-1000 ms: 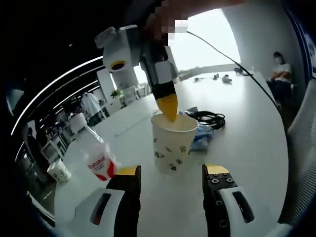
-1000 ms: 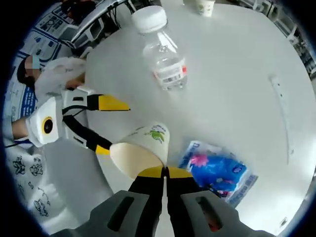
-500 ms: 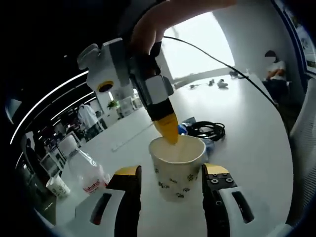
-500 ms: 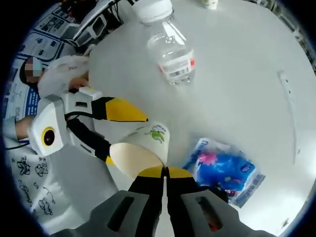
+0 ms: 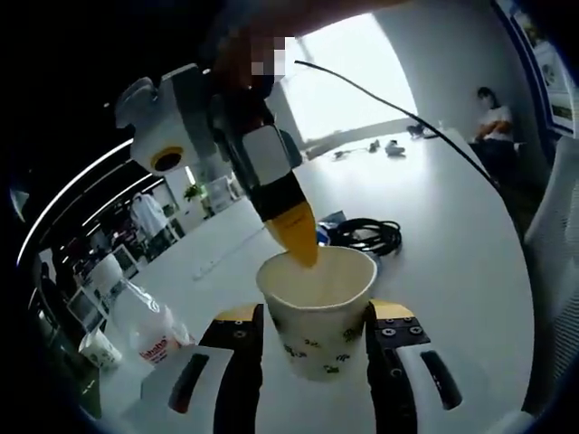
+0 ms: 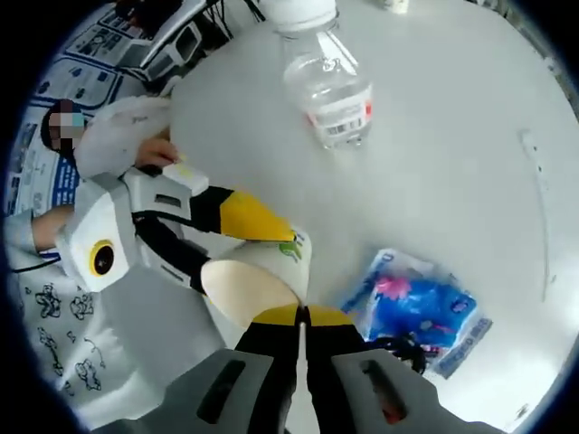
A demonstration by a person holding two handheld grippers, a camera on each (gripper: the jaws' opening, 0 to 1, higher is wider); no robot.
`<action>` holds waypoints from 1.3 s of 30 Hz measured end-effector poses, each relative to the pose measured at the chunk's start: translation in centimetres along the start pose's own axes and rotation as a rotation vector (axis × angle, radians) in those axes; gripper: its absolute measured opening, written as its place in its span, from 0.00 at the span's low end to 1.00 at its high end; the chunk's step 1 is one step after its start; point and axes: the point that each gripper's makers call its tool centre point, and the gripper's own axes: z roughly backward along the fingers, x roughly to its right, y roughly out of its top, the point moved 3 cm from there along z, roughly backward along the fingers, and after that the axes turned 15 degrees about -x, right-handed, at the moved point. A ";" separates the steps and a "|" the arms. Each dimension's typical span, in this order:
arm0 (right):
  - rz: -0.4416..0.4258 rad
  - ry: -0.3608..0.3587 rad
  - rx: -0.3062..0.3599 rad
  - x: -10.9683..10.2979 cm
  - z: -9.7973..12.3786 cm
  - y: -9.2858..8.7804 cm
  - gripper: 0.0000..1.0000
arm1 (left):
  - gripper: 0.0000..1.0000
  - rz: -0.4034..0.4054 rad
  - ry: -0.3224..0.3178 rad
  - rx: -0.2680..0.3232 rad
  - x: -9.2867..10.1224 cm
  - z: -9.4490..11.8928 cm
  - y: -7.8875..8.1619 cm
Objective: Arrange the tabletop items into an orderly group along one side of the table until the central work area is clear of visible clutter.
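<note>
Since the earlier frames, we see the cup [image 5: 318, 312] pass from just ahead of the left gripper [image 5: 308, 318] to between its jaws, which stand apart with their yellow tips on either side of the cup wall; we cannot tell whether they touch it. In the right gripper view the left gripper now flanks the cup [image 6: 258, 282], where before it lay off to one side.

Nearest in the left gripper view, the cup stands upright on the white table [image 5: 452, 262], its wall printed with small green marks. The right gripper [image 5: 294, 237] reaches down from above, its yellow tips pinched together on the cup's far rim. In the right gripper view the right gripper [image 6: 301, 315] has its jaws closed on that rim, one tip inside and one outside.

Beside the cup, towards the table edge, stands a clear bottle [image 5: 149, 330] with a red-and-white label, and beyond it a second paper cup [image 5: 98, 348]. Behind the cup lie a blue packet [image 6: 416, 307] and a coil of black cable [image 5: 366, 237]. Farther off, a seated person [image 5: 493, 127] is at the far end of the table.
</note>
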 end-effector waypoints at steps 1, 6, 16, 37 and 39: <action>0.004 -0.004 -0.001 -0.2 0.0 -0.1 0.00 | 0.40 -0.001 -0.001 0.000 0.0 0.0 0.0; 0.009 -0.006 0.001 0.1 0.1 -0.1 0.00 | 0.38 0.000 -0.007 -0.001 0.2 -0.1 0.0; 0.056 -0.009 0.015 -0.1 0.4 -0.4 0.00 | 0.38 0.003 0.003 0.004 0.1 -0.1 0.2; 0.130 -0.029 0.153 0.4 1.9 -0.3 0.06 | 0.37 0.150 0.037 0.022 -0.8 -0.3 -0.3; 0.148 -0.042 0.209 0.6 2.5 -0.1 0.06 | 0.37 0.166 0.039 0.027 -0.8 -0.3 -0.2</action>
